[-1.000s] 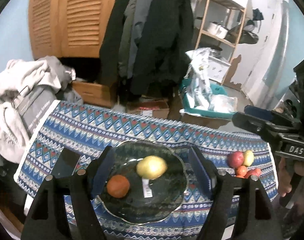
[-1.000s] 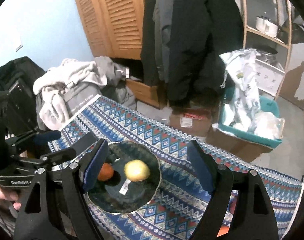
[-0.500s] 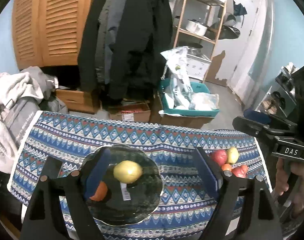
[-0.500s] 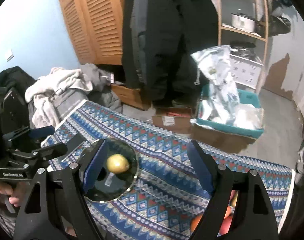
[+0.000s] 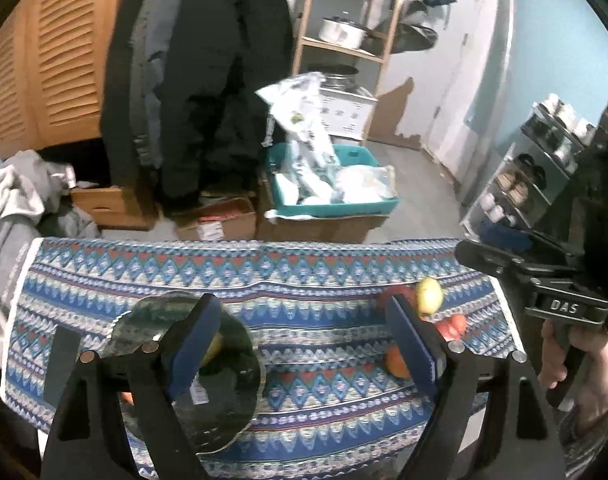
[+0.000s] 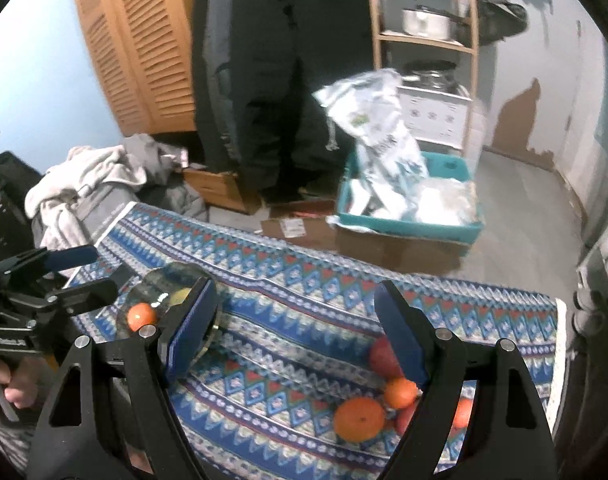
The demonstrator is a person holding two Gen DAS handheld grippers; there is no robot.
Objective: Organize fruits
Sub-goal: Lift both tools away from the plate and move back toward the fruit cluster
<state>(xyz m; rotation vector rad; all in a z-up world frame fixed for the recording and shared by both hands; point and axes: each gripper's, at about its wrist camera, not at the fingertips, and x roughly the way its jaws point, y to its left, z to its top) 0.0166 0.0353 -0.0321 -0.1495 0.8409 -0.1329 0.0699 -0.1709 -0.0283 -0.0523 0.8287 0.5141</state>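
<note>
While both tongs (image 5: 304, 340) (image 6: 293, 328) gape wide, neither holds fruit.

Both cameras swing rightward along the counter (image 5: 304, 280) within a second. The glass plate (image 5: 231, 408), centred between the left gripper (image 5: 304, 344) pads a second ago, now sits behind its left pad, which hides most of the yellow fruit (image 5: 211, 350). The left gripper jaws stand wider than before, nothing between them. The fruit pile (image 6: 368, 412), barely visible earlier, now lies by the right gripper (image 6: 299, 332), whose spread is unchanged.
</note>
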